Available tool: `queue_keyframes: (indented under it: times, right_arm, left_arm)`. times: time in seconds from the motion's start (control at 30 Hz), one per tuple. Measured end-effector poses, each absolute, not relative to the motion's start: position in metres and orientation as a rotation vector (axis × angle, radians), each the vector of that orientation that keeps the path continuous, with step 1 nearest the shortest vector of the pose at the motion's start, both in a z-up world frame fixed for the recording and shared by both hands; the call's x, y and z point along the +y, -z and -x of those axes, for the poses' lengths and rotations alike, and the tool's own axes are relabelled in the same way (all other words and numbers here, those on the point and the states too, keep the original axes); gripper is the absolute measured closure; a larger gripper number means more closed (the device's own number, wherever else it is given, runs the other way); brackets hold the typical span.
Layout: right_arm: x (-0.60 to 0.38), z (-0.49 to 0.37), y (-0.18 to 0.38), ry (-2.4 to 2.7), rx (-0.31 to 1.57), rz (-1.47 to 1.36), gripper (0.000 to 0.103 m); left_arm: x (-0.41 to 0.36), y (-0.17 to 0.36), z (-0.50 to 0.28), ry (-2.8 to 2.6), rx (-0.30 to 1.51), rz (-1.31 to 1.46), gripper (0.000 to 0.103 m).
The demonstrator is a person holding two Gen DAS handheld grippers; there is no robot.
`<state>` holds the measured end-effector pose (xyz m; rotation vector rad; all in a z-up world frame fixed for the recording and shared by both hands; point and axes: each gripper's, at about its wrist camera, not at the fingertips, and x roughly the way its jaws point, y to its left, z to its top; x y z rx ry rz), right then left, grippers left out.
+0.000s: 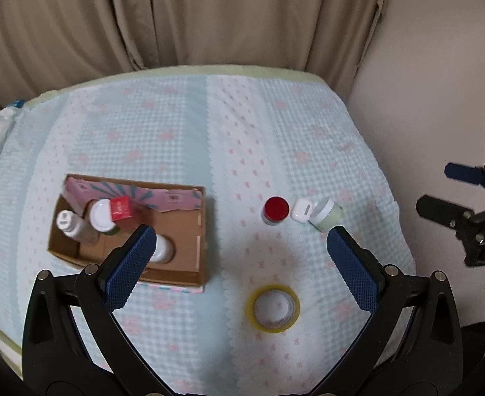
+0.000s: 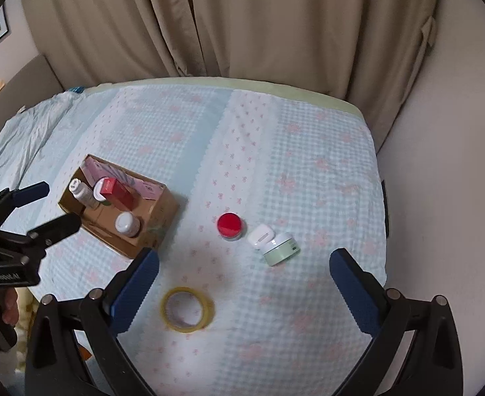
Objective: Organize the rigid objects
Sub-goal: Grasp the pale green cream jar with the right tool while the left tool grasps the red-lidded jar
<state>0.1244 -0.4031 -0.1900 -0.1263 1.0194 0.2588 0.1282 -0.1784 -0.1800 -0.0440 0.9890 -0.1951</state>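
Fingers [image 1: 351, 270] spread wide on both the left gripper [image 1: 242, 264] and right gripper [image 2: 242, 283], nothing held, hovering over the yellow tape roll [image 1: 273, 308], likely bound for the brown cardboard box [image 1: 201, 231].

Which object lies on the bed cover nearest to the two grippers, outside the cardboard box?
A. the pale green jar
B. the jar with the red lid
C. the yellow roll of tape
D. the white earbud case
C: the yellow roll of tape lies flat, closest below both cameras, while the red-lidded jar, white earbud case and pale green jar sit farther away in a row beside the cardboard box.
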Motion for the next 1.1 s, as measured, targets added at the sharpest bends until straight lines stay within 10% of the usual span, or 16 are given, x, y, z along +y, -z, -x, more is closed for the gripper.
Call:
queue_keyframes:
  times: [0.63, 1.1]
  right_arm:
    - [-0.449, -0.223, 0.372, -0.399, 1.183, 0.208, 0.0]
    - [-0.444, -0.251, 0.467, -0.468, 1.281, 0.302, 0.0]
  left_arm:
    - [-0.267, 0.392, -0.248, 0.278, 1.227, 0.001, 0.001]
    - [-0.295, 0.468, -0.276, 0.31, 1.291, -0.07, 0.023]
